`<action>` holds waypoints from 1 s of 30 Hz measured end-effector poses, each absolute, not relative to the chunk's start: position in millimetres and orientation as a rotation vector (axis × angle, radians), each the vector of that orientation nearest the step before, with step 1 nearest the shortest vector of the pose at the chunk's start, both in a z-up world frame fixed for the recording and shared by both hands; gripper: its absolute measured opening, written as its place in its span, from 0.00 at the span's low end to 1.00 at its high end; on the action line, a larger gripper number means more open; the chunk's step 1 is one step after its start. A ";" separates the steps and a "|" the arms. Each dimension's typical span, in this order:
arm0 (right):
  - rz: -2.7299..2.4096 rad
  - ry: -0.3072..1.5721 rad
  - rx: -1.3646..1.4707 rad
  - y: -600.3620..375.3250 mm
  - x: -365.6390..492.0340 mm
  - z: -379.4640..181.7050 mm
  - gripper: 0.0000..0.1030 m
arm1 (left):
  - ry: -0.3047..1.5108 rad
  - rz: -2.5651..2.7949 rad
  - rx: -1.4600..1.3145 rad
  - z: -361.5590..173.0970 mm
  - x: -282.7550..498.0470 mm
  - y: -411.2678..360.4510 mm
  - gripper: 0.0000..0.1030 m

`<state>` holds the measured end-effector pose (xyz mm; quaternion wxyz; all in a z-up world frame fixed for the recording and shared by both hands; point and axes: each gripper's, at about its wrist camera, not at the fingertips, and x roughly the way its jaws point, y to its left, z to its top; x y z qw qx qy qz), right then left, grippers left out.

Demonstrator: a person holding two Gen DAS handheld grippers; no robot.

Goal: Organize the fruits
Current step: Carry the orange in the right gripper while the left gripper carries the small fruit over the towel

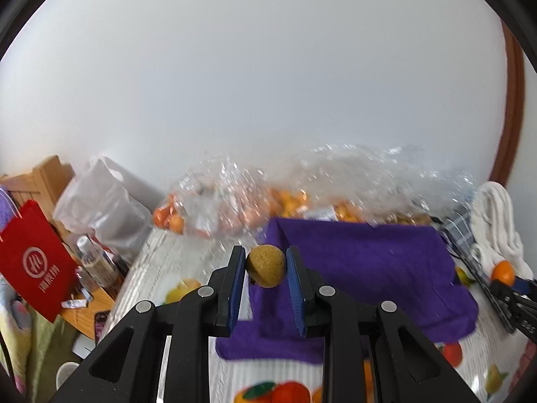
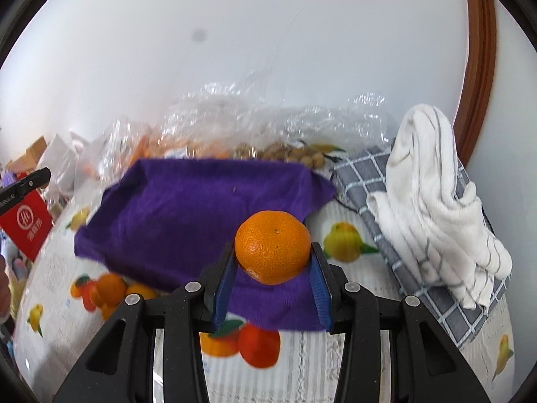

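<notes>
My left gripper (image 1: 265,267) is shut on a small round brown fruit (image 1: 266,266), held in the air above the purple cloth (image 1: 369,268). An orange mandarin (image 2: 272,247) sits between the blue pads of my right gripper (image 2: 272,262), which is shut on it over the same purple cloth (image 2: 201,208). In the left wrist view the right gripper (image 1: 510,288) shows at the far right with the mandarin (image 1: 503,272). The left gripper's tip (image 2: 30,181) pokes in at the left edge of the right wrist view. Clear plastic bags hold orange fruits (image 1: 288,201) and brown fruits (image 2: 285,154) behind the cloth.
A fruit-print tablecloth (image 2: 302,352) covers the table. A white towel (image 2: 433,201) lies on a grey checked cloth (image 2: 369,181) at the right. A red bag (image 1: 33,262), bottles (image 1: 94,258) and a white plastic bag (image 1: 100,201) crowd the left side. The white wall stands behind.
</notes>
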<state>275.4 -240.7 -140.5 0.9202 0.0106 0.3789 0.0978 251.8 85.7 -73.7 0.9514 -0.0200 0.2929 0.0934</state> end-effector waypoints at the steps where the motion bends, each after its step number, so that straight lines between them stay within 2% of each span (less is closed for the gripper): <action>1: 0.197 0.775 0.025 -240.9 278.4 -139.0 0.41 | 0.595 0.195 -0.046 -73.0 256.7 85.8 0.23; 13: 0.165 0.775 0.046 -230.6 322.4 -143.9 0.41 | 0.662 0.214 -0.053 -101.7 300.1 78.7 0.23; 30: 0.164 0.871 0.036 -213.8 377.9 -197.9 0.41 | 0.830 0.100 -0.050 -163.8 352.4 65.1 0.23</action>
